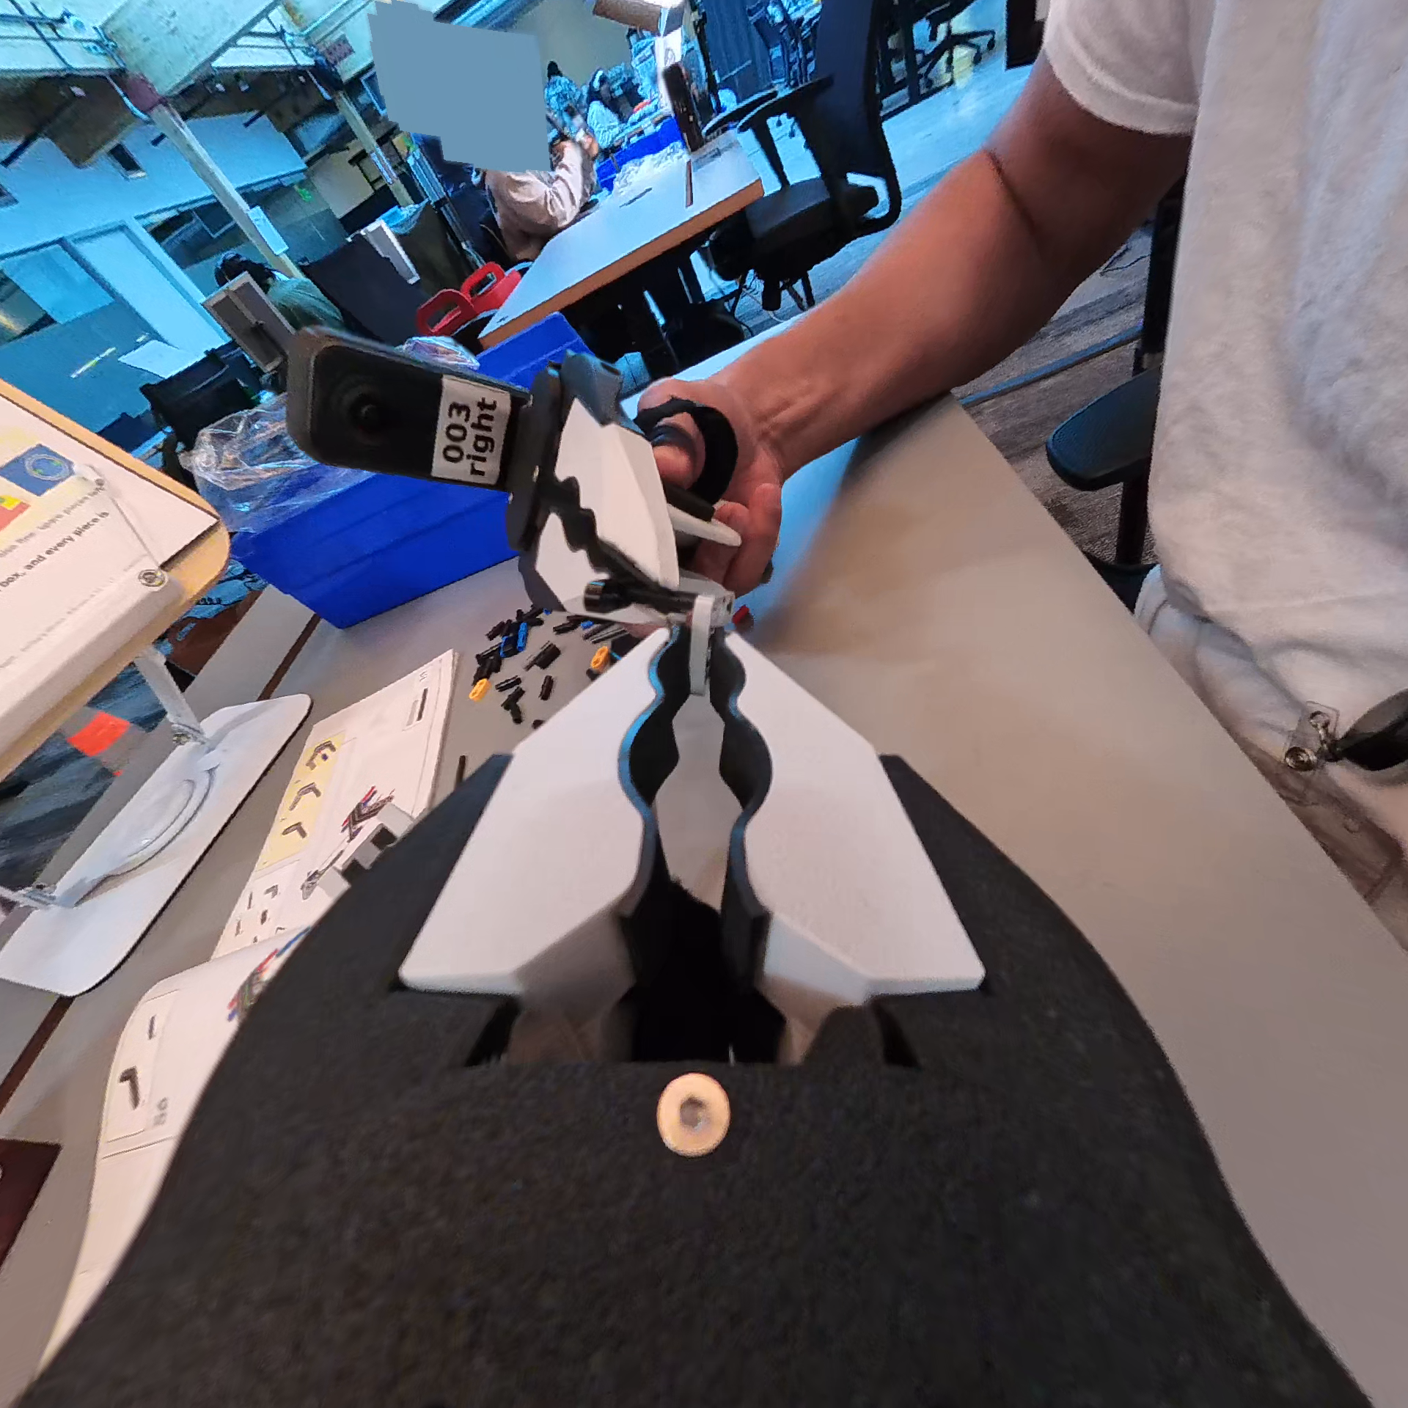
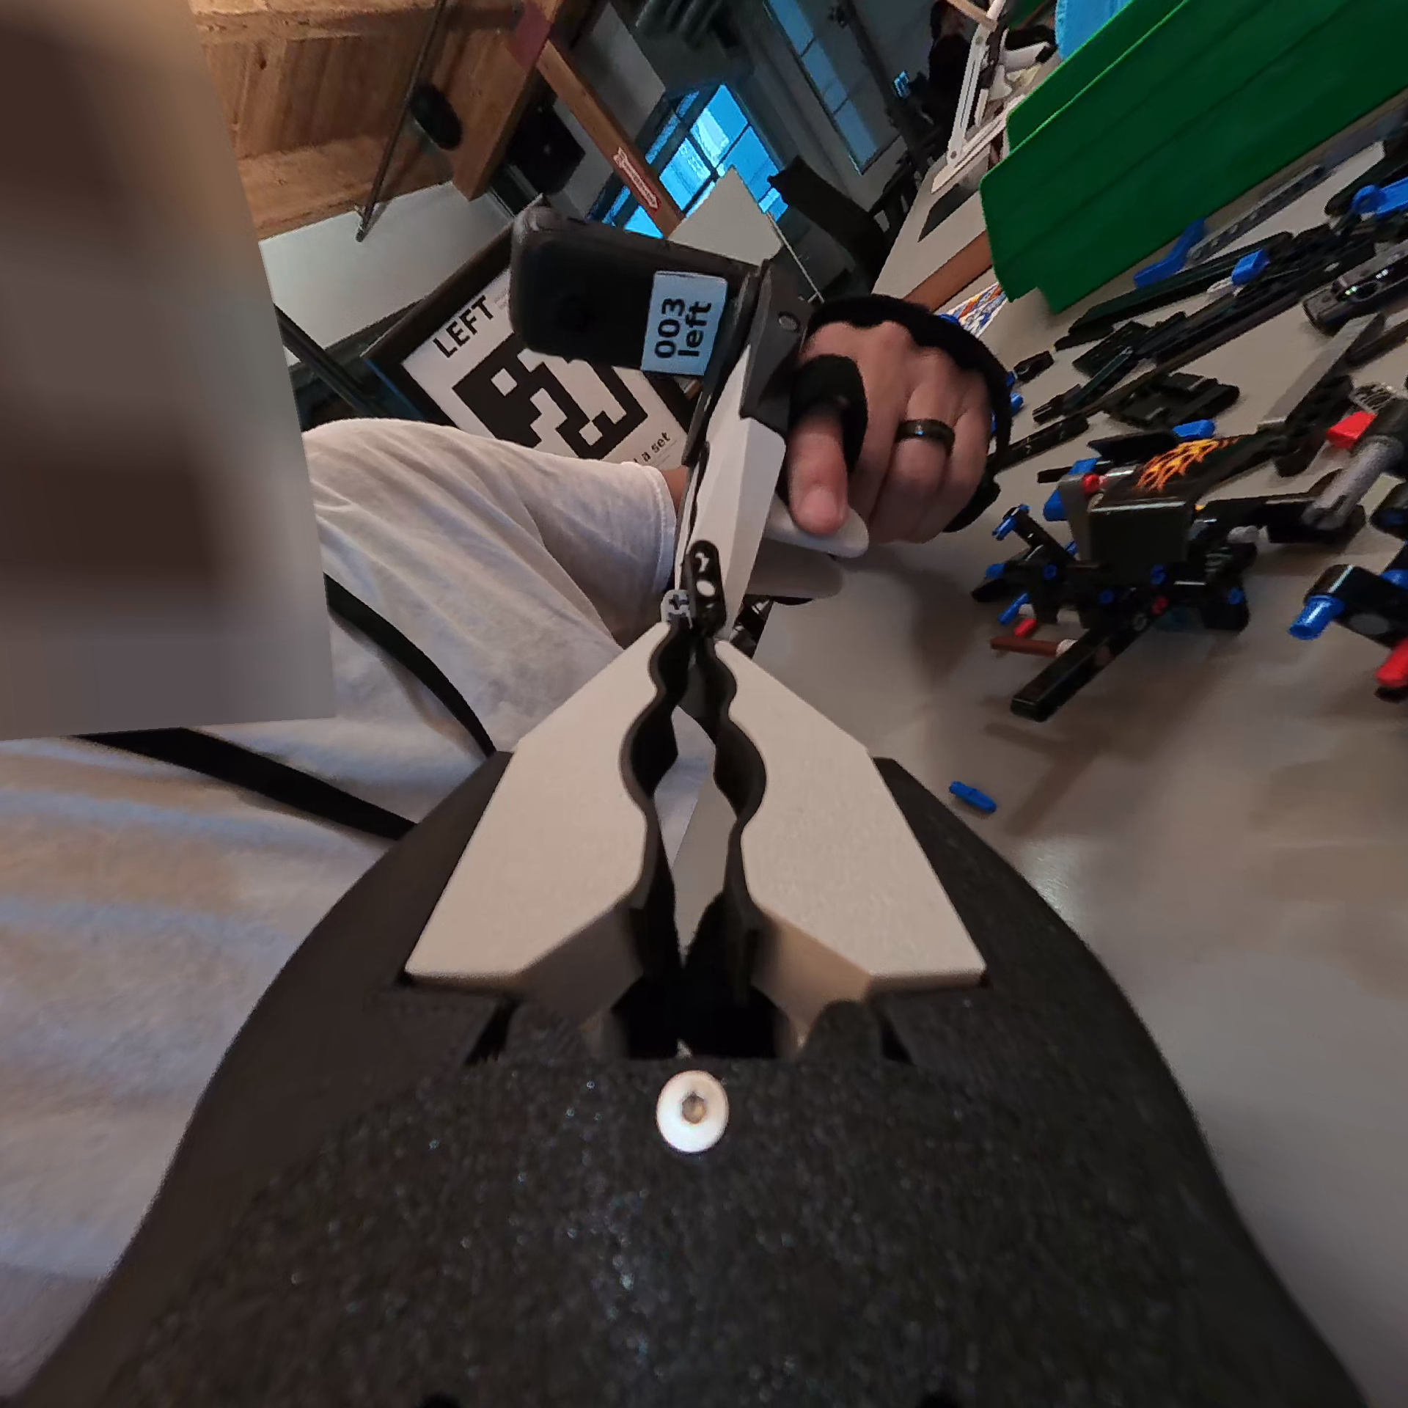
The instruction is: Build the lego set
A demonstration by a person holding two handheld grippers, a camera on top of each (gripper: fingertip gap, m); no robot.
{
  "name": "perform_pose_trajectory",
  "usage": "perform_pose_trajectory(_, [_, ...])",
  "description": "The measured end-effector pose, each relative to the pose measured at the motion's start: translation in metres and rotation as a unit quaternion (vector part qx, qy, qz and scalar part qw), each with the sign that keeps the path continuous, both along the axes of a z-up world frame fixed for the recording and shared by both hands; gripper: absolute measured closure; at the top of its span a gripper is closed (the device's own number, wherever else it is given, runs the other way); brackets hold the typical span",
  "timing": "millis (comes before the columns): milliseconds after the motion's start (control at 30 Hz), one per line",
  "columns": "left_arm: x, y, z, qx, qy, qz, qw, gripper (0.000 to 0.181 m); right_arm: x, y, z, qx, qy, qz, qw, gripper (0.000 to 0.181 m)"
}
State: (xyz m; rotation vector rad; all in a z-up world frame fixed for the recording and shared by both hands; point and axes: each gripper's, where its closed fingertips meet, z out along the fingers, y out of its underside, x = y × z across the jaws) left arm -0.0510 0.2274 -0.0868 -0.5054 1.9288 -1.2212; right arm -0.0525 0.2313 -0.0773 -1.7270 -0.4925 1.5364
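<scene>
A: Right, left wrist view first. The left gripper [image 1: 697, 648] is closed on a small white piece [image 1: 702, 640], mid-frame just above centre. The right gripper [image 1: 648, 590] comes in from the upper left, its tips pinching a thin black pin [image 1: 632, 596] that points at the white piece.

B: So the step looks like mating the two in the air?

A: That's my read. Both sit above the table [image 1: 952, 686], nothing resting. Loose pins [image 1: 526, 655] lie left of centre, next to the manual [image 1: 366, 769] and a blue bin [image 1: 366, 533].

B: How to do it well?

A: Hold the left one steady and line the pin square with the hole before pushing. Any tilt and it would likely jam or twist out of the grip.

B: And the right wrist view?

A: Same meeting, mirrored. The right gripper [image 2: 689, 636] is shut at its tips, though the pin is hard to make out here. The left gripper [image 2: 705, 587] drops from upper centre, with a black holed part [image 2: 707, 575] at its tip touching a small pale bit [image 2: 678, 606]. I can't tell whether those are already joined.

B: The model?

A: A half-built black model [image 2: 1128, 548] lies on the table at right of frame, with parts [image 2: 1166, 366] scattered above it. Push gently along the pin's axis; a dropped pin could roll off among those.
</scene>
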Motion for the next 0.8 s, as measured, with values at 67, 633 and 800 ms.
perform_pose_trajectory(67, [0.000,-0.001,-0.001,-0.003,0.005,-0.002,1.000,0.178,0.000,0.001,0.000,-0.001,0.004,-0.001,1.000,0.180])
perform_pose_trajectory(633, [0.012,0.031,0.011,-0.090,0.036,0.054,0.994,0.180,0.022,0.023,-0.038,0.074,-0.233,-0.100,0.964,0.171])
perform_pose_trajectory(800, [0.019,0.027,-0.005,-0.100,0.085,0.060,0.989,0.179,0.032,0.025,-0.018,0.190,-0.333,-0.152,0.911,0.139])
